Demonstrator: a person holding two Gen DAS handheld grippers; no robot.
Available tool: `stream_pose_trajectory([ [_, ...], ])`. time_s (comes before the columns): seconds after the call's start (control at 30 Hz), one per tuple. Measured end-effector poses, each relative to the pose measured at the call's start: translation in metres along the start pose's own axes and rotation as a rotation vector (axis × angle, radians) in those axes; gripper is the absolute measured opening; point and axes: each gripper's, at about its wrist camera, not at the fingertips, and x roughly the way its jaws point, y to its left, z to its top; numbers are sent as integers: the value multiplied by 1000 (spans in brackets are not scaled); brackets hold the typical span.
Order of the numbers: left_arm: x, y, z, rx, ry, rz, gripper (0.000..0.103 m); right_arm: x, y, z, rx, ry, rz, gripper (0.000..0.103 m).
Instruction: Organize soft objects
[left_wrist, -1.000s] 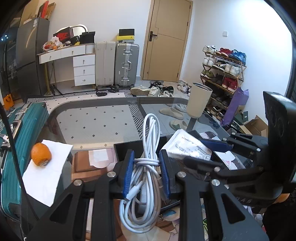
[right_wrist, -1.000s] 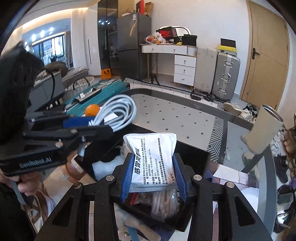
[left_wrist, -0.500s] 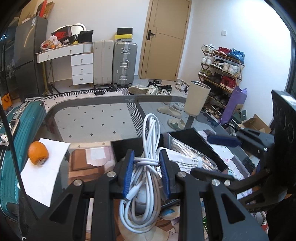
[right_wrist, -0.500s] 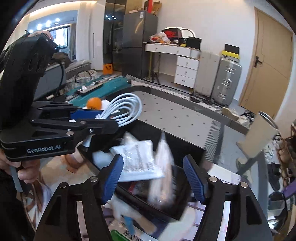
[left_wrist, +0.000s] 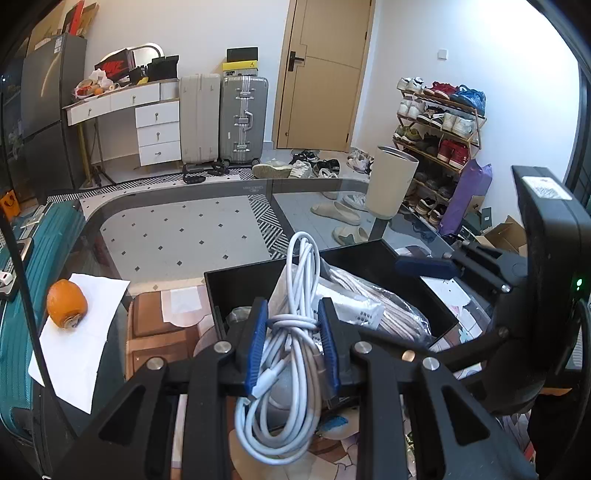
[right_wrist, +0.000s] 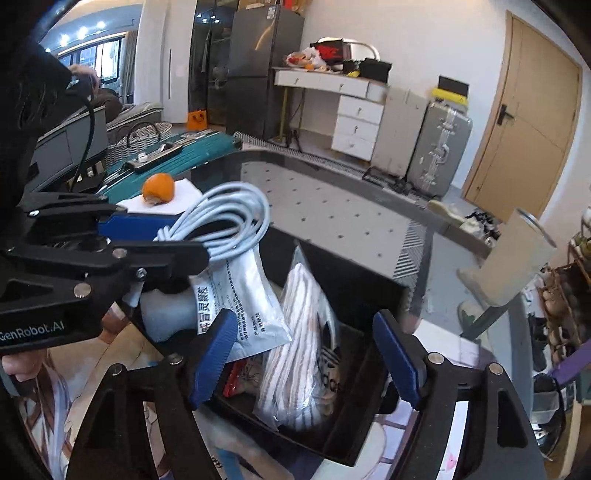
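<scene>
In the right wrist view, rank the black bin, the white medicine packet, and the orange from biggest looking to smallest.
1. black bin
2. white medicine packet
3. orange
The orange sits farther from the camera, so its small look is partly distance.

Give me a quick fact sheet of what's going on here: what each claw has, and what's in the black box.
left gripper: shut on the white cable, held over the box
right gripper: open, nothing between the pads; jaws have just been opening, above the box
black box: holds a white packet and a striped bag
orange: on white paper, left of the box
</scene>
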Motion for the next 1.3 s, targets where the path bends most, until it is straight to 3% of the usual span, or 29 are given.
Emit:
stream_pose_trajectory([
  [0.3, 12, -13, -3, 58, 24, 1, 26, -34, -13, -12, 51, -44, 3, 82],
  [0.43, 22, -13, -3, 26, 39, -5, 25, -44, -20, -20, 71, -54, -8, 82],
  [0.73, 33, -24, -8, 85, 46, 45, 27, -55, -32, -34, 104, -51, -7, 82],
  [0.77, 32, -23, -7, 83, 47, 46, 30, -58, -32, -35, 107, -55, -9, 82],
  [0.83, 29, -25, -7, 79, 44, 53, 57, -61, -32, -35, 116, -59, -5, 82],
  [0.93, 18, -30, -8, 87, 19, 76, 72, -73, -34, -39, 127, -76, -10, 84],
  [1.0, 8, -34, -9, 97, -5, 97, 101, -83, -34, -43, 139, -88, -10, 85],
  [1.17, -20, -39, -12, 87, -71, 184, 103, -101, -32, -53, 177, -117, -22, 101],
  [1.3, -35, -42, -20, 87, -78, 258, 103, -107, -27, -64, 215, -113, -18, 102],
])
